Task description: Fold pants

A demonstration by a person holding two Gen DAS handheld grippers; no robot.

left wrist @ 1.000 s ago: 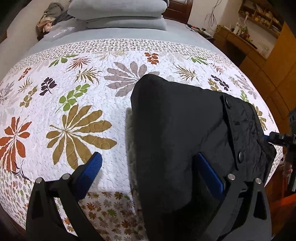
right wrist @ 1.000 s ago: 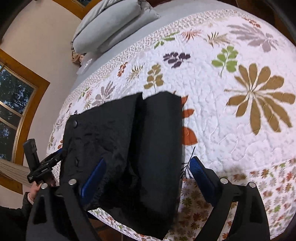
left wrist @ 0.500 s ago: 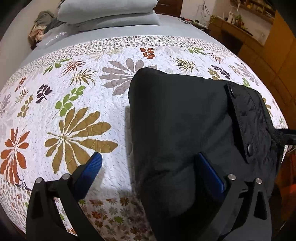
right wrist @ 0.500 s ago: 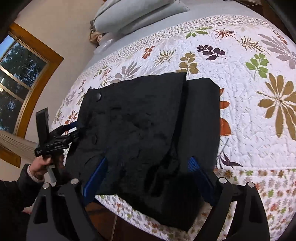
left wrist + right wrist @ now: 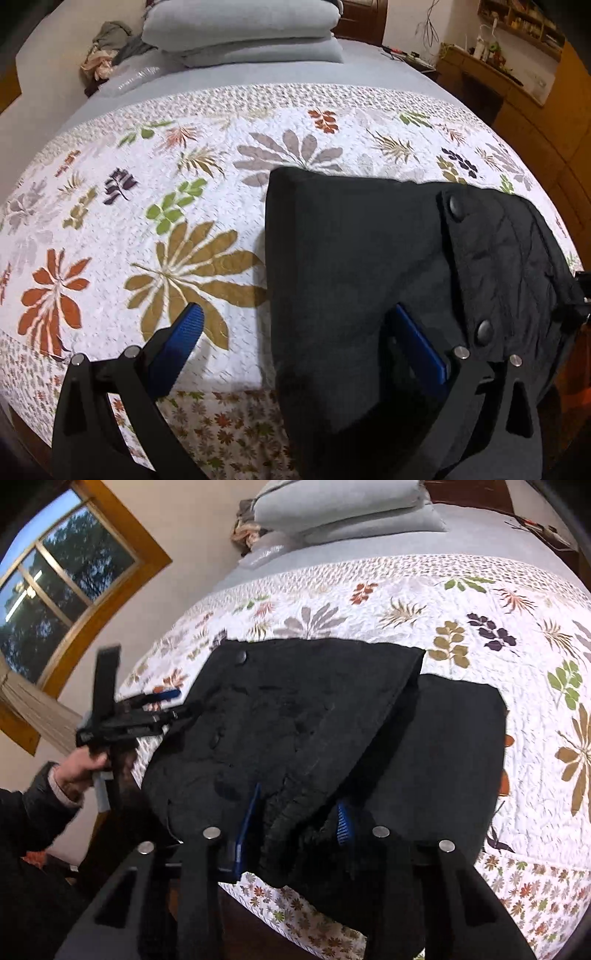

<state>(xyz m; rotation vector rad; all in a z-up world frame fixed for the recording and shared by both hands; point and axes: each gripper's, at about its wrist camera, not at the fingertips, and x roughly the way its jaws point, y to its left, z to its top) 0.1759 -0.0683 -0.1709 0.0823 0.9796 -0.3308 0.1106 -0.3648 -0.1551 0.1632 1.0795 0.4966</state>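
The black pants [image 5: 354, 266] lie folded on the floral quilt [image 5: 147, 206] at the bed's near edge, the snap-button waistband part on top; they also show in the right wrist view [image 5: 306, 731]. My left gripper [image 5: 295, 328] is open, its left finger over the quilt and its right finger on the pants. In the right wrist view that left gripper [image 5: 162, 705] appears at the pants' left edge, hand-held. My right gripper [image 5: 295, 812] has closed on a bunched fold of the pants at the near edge.
Grey pillows [image 5: 240, 26] are stacked at the head of the bed, with a clothes heap [image 5: 107, 48] beside them. Wooden shelves and cabinets [image 5: 535, 74] stand at the right. A window [image 5: 44, 583] is on the left wall.
My right gripper has swung towards the pants' near edge and closed its fingers on a bunched fold. The left gripper stays open and has shifted slightly.
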